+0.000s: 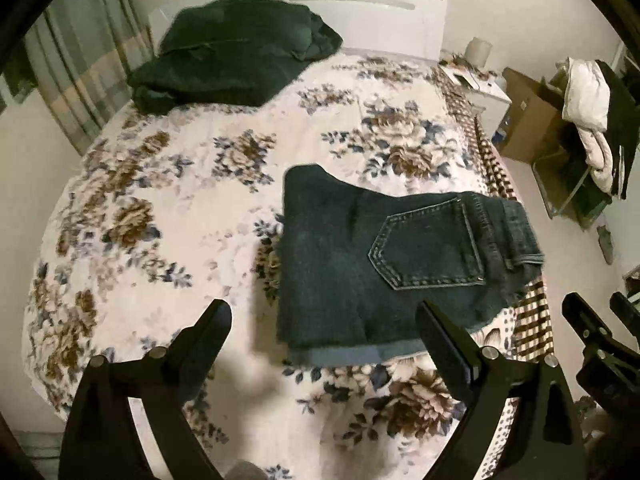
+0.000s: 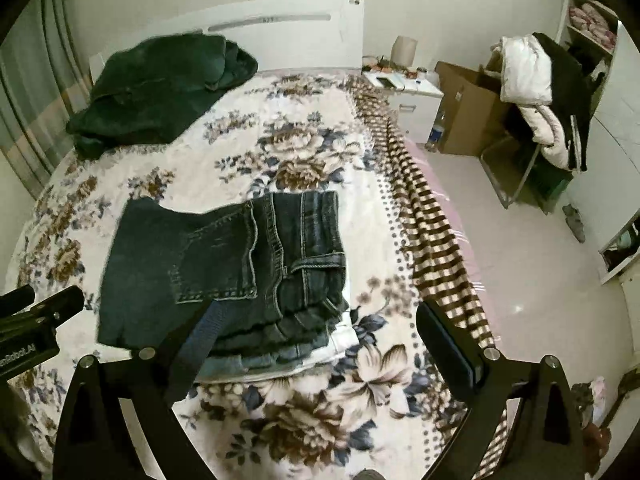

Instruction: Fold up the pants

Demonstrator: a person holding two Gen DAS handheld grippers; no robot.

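Dark blue jeans point(image 1: 360, 256) lie folded into a compact stack on the floral bedspread point(image 1: 168, 216), back pocket up and waistband to the right. They also show in the right wrist view point(image 2: 216, 264). My left gripper point(image 1: 324, 320) is open and empty, hovering above the near edge of the jeans. My right gripper point(image 2: 316, 320) is open and empty, above the jeans' near right corner. The right gripper's fingers point(image 1: 588, 328) show at the right edge of the left wrist view.
A dark green blanket pile point(image 1: 232, 64) lies by the white headboard point(image 1: 360, 12). A checked cloth point(image 2: 432, 224) hangs along the bed's right edge. On the floor right stand a nightstand point(image 2: 408, 92), a cardboard box point(image 2: 468, 108) and a chair with clothes point(image 2: 536, 92).
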